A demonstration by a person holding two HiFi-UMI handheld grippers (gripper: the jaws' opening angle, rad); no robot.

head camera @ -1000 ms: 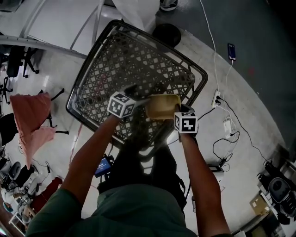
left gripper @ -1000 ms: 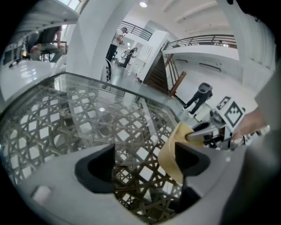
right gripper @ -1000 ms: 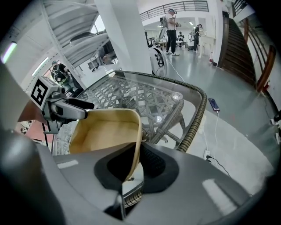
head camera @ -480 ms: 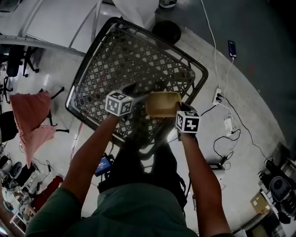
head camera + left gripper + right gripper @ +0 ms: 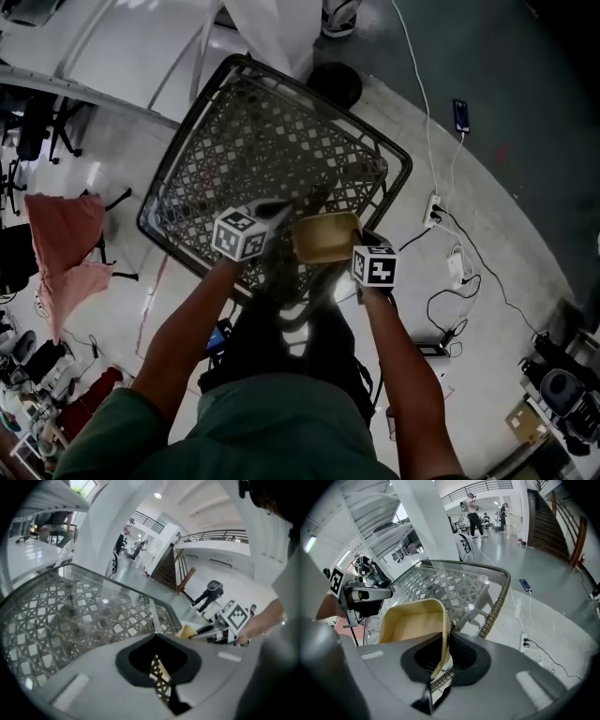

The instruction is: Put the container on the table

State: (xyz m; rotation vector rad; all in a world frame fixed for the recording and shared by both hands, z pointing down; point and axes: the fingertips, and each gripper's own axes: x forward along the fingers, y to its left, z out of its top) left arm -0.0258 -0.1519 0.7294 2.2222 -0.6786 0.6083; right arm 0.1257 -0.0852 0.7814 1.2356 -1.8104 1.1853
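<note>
The container [image 5: 326, 238] is a shallow tan tub with rounded corners and a thin, smooth wall. It hangs in the air over the near right edge of the counter [image 5: 272, 141], not resting on it. The right tongs [image 5: 443, 648] are clenched on one side wall of the tub: the thin wall runs straight between the dark, ribbed pads, and the open hollow of the tub faces up beside them.

The left tongs [image 5: 158, 653] have just been closing and now sit pressed together with nothing between them; only the lattice shows through the slit behind them. They hover just left of the tub without touching it.

The counter is a rounded square with a clear glass top, an open diamond lattice of woven strands beneath, and a thick, rope-like braided rim [image 5: 500, 603].

Below lies a glossy grey floor [image 5: 525, 187], with thin white cables trailing to a power strip [image 5: 436, 208].
</note>
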